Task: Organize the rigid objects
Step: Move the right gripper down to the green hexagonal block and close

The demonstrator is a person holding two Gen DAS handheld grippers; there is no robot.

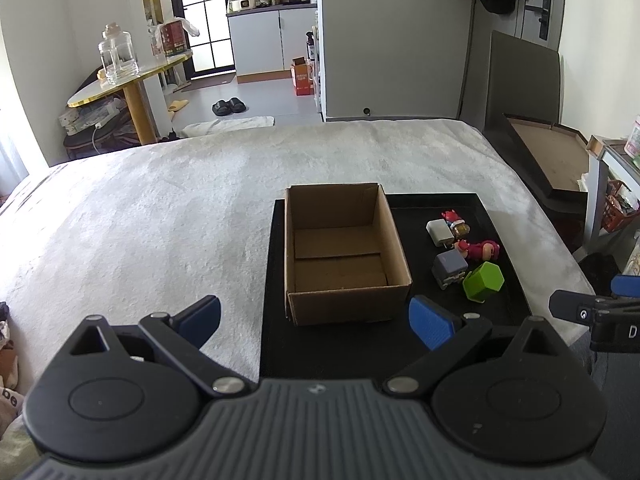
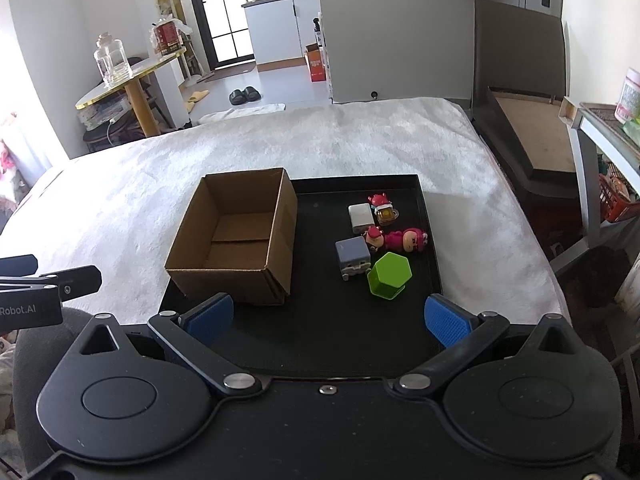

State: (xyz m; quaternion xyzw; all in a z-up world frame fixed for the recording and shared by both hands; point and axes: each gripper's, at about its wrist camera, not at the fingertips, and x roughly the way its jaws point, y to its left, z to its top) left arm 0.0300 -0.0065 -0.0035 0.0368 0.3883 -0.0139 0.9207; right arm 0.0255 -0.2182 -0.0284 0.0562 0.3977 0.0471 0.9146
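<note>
Right wrist view: one empty cardboard box (image 2: 236, 236) sat on one black tray (image 2: 320, 344) on the bed; six small toys lay beside it, green hexagonal cup (image 2: 390, 275) nearest. Both right gripper (image 2: 328, 318) and left gripper (image 1: 316, 318) fingers gaped wide, empty. Sorting unstarted; next, seize one toy.

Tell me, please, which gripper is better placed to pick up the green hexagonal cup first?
The right gripper, probably. In its view the green hexagonal cup lies just ahead between its open fingers, while the left gripper faces the empty cardboard box.
</note>
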